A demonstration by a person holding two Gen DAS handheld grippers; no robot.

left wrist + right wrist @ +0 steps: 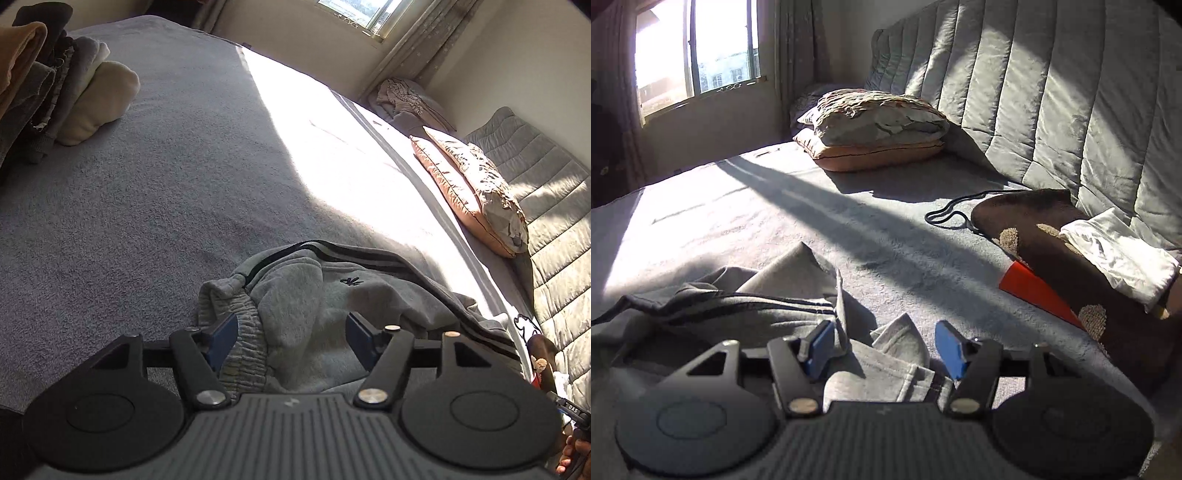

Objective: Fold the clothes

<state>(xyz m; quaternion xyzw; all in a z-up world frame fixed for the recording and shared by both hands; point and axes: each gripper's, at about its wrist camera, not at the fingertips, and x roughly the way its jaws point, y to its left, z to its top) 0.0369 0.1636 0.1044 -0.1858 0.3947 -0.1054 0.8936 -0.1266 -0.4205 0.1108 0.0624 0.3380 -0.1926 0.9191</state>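
A grey pair of sweatpants (332, 295) with dark side stripes lies crumpled on the grey bed cover (166, 192). My left gripper (291, 341) is open, its blue pads on either side of the elastic waistband and a fold of the fabric. In the right wrist view the same grey garment (768, 314) lies bunched at the near left. My right gripper (882, 349) is open, with a pointed flap of grey cloth between its pads, not pinched.
A stack of folded clothes (55, 88) sits at the far left of the bed. Two pillows (871, 129) lie by the quilted headboard (1052, 92). A brown patterned item (1071, 258) with a white cloth, a red object (1034, 291) and a black cord (956, 214) lie at the right.
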